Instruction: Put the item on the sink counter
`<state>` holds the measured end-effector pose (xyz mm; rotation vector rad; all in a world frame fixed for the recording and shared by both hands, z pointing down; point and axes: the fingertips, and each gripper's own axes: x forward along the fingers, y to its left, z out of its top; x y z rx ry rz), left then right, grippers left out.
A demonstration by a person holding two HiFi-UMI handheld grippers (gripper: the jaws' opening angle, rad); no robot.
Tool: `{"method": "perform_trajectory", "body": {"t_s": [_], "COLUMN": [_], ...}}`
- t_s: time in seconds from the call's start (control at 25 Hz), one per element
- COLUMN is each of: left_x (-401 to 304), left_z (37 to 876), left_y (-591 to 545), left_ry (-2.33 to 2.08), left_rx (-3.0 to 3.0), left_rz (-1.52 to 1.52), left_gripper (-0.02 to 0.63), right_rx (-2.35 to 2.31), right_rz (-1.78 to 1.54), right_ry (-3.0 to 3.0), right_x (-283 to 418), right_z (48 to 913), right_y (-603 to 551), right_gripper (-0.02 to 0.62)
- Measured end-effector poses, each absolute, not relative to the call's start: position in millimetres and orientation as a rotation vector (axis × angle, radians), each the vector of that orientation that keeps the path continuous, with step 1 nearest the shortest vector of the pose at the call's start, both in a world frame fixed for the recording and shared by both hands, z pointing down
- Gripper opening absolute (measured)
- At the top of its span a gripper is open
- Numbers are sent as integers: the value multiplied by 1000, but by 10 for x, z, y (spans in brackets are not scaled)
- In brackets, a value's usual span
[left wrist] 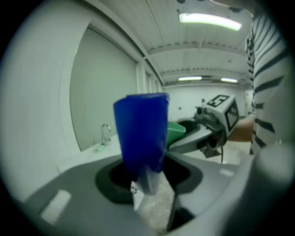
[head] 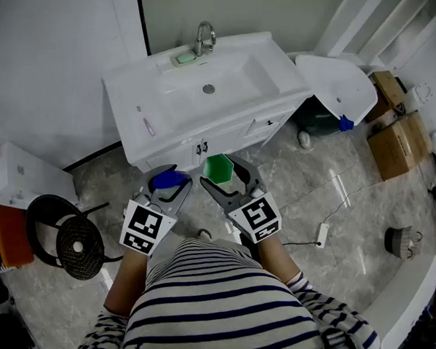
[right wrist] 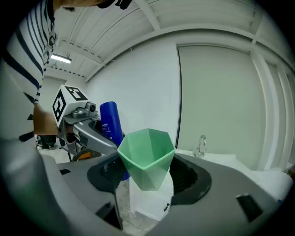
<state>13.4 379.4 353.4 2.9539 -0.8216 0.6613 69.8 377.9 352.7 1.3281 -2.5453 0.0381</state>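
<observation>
Payload is being carried in both tools — green faceted cup [right wrist: 147,156] is being clamped by the right gripper [head: 220,172], jaws spread wide around its lower body; blue tumbler [left wrist: 140,133] is being pinched by the left gripper [head: 170,178] near its base. Both are being held in the air just in front of the cabinet [head: 205,144], not yet over the sink counter [head: 278,72].

Handling, as judged: both are looking like thin, light plastic, rigid but smooth, so slip or tilt is being risked more than breakage. Green cup is tapered, so a low hold on the body is being favoured. The tall tumbler is being held well below its top and is likely to be tippy on set-down.

Landing space is being narrowed by the basin [head: 215,86] in the middle, faucet [head: 205,38] and soap dish [head: 185,57] at the back, and a slim pale item [head: 146,124] on the left ledge. Right ledge is looking freest. Loose white bowl [head: 343,85] and cardboard boxes [head: 398,139] are lying off to the right — not being seen in the path.
</observation>
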Motion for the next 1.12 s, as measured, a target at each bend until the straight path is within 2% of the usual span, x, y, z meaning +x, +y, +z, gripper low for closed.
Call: {"method": "perform_trajectory", "body": {"t_s": [1.12], "left_x": [177], "left_z": [3579], "left_y": [3797], "left_ry": [-840], "left_rx": [2943], "left_rz": [662], "left_gripper": [181], "right_rx": [1349], "right_rz": [85], "right_ry": [-2611], "right_x": [744], "right_z": [3448], "right_y": [3830], "right_gripper": [297]}}
